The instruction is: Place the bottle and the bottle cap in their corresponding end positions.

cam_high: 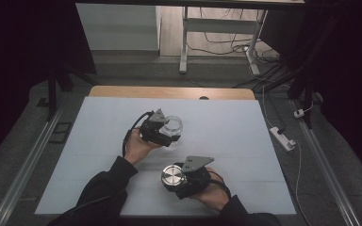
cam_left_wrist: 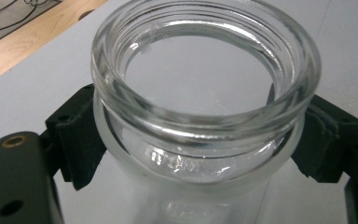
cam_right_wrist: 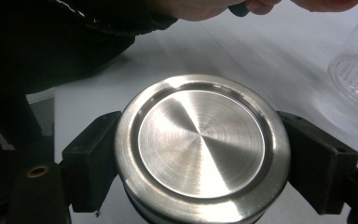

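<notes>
- Left gripper (cam_high: 166, 133): your jaws clamp the clear glass jar (cam_left_wrist: 200, 107) just under its threaded rim, over the middle of the white table (cam_high: 99, 141). Glass is rigid, smooth and breakable, so judge it slippery; hold below the lip.
- Right gripper (cam_high: 181, 176): your jaws grasp the brushed steel lid (cam_right_wrist: 201, 149) by its side wall, nearer you. It looks stiff, light and slick; keep it level, gripped at opposite edges.
</notes>
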Tool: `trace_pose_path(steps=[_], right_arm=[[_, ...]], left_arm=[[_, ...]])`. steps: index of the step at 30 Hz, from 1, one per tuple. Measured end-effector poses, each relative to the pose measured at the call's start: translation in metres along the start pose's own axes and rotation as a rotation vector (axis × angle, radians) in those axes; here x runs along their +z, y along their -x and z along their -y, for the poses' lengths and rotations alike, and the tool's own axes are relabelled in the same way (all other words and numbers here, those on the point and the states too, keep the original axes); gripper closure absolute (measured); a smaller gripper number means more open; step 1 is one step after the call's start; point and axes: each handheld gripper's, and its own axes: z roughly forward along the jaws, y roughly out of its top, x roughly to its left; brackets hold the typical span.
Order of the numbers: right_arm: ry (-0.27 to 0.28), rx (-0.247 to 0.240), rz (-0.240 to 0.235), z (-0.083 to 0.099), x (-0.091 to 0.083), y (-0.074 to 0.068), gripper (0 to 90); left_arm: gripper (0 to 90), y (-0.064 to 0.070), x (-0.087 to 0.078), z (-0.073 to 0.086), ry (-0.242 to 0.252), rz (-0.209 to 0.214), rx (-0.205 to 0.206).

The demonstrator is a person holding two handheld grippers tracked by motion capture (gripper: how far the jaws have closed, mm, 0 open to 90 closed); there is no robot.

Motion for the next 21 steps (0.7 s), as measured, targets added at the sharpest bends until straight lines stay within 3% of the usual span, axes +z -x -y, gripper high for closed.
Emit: trace_pose_path(steps=[21], right_arm=[[-0.038,0.018,0.047,0.012,0.017,0.015,18.7]], left_arm=[[15.5,-0.011,0.013,0.007,0.008,-0.023,-0.023]])
